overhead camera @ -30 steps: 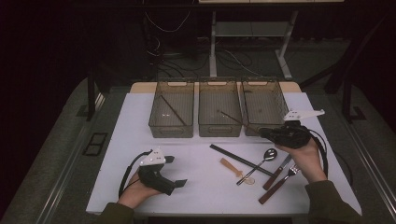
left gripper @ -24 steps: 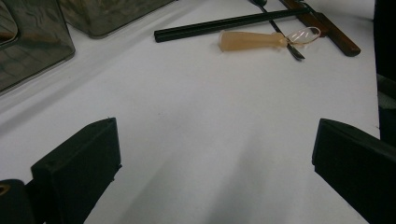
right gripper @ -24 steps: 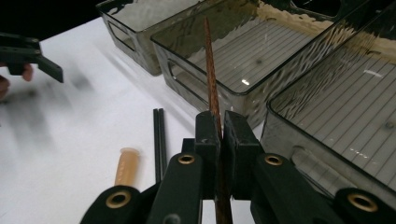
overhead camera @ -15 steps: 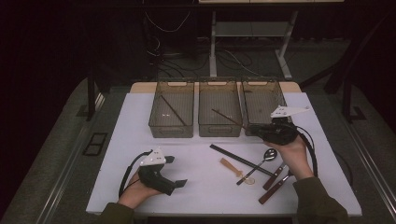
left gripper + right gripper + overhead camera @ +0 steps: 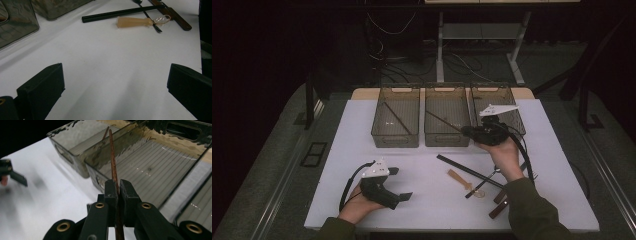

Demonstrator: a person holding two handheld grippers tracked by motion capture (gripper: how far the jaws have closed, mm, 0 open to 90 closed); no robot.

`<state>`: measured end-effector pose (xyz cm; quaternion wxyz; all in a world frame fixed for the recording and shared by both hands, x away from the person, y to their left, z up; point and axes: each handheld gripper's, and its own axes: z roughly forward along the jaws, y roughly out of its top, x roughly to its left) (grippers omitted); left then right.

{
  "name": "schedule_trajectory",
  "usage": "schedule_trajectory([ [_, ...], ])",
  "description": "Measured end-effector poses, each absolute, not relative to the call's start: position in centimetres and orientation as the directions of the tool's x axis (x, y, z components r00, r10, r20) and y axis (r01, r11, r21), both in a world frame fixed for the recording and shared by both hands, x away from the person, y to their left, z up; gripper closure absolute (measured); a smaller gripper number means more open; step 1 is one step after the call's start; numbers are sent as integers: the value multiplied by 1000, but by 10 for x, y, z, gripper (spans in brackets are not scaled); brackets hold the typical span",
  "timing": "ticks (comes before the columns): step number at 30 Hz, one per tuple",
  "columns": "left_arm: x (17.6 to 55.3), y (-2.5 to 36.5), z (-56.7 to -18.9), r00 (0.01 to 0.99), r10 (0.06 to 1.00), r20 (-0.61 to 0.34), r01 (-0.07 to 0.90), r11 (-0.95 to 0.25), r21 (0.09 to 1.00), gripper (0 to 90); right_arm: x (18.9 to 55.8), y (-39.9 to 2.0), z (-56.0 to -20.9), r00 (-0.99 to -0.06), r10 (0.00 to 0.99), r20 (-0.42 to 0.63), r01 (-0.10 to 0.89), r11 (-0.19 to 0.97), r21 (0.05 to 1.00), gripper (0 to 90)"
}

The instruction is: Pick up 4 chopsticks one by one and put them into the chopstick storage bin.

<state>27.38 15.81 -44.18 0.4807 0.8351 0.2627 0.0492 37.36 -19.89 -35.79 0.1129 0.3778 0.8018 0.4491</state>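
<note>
Now three bins (image 5: pixel 396 125); right gripper (image 5: pixel 116 191) clamps one chopstick (image 5: pixel 113 162).

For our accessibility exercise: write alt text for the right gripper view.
The right gripper is shut on a thin brown stick that points over the middle bin. The left bin stands beyond it on the white table.
</note>
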Motion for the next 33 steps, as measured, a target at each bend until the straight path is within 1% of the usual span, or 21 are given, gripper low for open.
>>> schedule_trajectory([
  [8,274,160,-441,855,491,-169,392,-396,830,8,390,-174,-351,-672,720,174,516,286,807,848],
  [33,274,161,-442,853,497,-160,391,-404,827,9,440,-83,-352,-640,757,127,535,321,781,847],
])
